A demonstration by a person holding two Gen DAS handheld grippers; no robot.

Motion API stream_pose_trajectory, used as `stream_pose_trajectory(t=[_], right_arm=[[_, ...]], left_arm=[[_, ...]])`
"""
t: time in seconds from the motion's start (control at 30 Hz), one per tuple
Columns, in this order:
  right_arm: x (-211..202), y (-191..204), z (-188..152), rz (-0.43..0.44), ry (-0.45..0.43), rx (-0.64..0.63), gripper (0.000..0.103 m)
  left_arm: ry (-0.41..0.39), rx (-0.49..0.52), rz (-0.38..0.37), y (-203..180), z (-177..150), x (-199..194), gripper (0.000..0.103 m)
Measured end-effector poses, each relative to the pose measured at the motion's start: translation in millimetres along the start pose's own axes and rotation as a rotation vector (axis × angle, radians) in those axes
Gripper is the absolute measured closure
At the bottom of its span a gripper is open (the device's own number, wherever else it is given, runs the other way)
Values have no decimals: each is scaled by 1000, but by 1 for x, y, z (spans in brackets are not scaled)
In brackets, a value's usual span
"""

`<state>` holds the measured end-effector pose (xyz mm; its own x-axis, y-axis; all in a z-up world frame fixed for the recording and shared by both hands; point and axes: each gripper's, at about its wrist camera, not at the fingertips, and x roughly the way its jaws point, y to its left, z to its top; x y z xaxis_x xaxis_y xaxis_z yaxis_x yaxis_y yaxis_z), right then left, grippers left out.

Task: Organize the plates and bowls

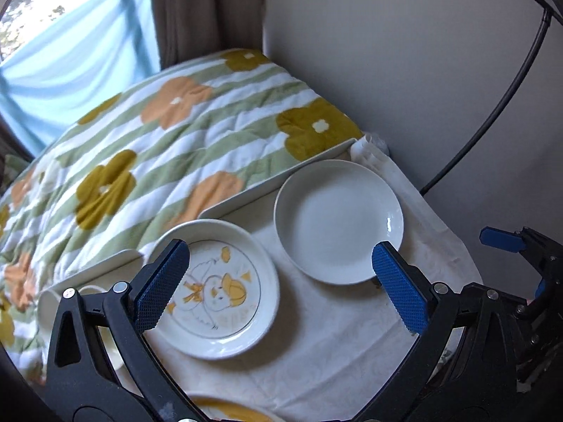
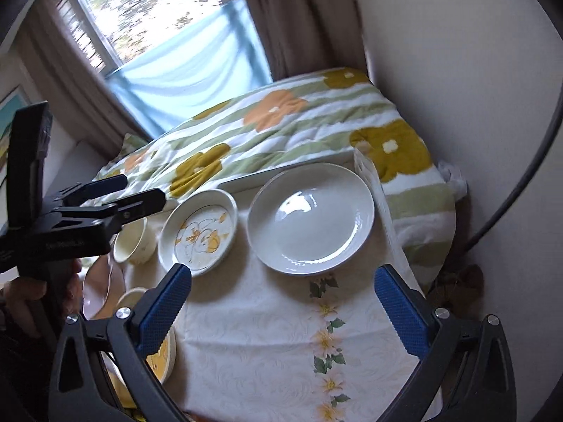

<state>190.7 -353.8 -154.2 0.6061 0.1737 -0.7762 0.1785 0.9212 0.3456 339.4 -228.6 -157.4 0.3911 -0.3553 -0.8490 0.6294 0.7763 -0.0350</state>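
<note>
A plain white plate lies at the back right of the small table. Left of it sits a white plate with a yellow duck drawing. A cream cup stands further left. My left gripper hangs open above both plates, nothing between its blue pads; the right wrist view shows it above the cup. My right gripper is open over the bare cloth in front of the plates, and appears at the right edge of the left wrist view.
A white tablecloth with a flower strip covers the table. A pink plate and a yellow-patterned bowl sit at the near left. A bed with a flowered blanket adjoins the back. A black cable runs down the right wall.
</note>
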Motion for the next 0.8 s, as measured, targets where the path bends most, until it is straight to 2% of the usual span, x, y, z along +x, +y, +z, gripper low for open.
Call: stream_pose_trajectory(t=[0.13,0.27,0.3,0.47,0.53,0.7,0.77,0.8], right_arm=[[36,-25,1,-21,47,145,0],[58,-47,-1,14,32,332,3],[64,-51,0,8,29,363,6],[91,-59,2,-30,30,449,37],[98,-59,1,-53,24,466,45],[110,-61,-1,-110,13,498,55],[114,-64,-1,-120,17,513,66],[115,-65,-2,-126,20,517,67]], left_arm=[[92,33,-99,9,15,61,0],[168,75,-172,15,20,107,6],[180,91,-176,16,21,116,11],[246,120,-206,24,27,156,41],[268,125,-221,26,26,167,50],[278,157,-230,26,25,180,66],[269,172,-232,24,26,181,68],[262,180,-232,23,27,182,73]])
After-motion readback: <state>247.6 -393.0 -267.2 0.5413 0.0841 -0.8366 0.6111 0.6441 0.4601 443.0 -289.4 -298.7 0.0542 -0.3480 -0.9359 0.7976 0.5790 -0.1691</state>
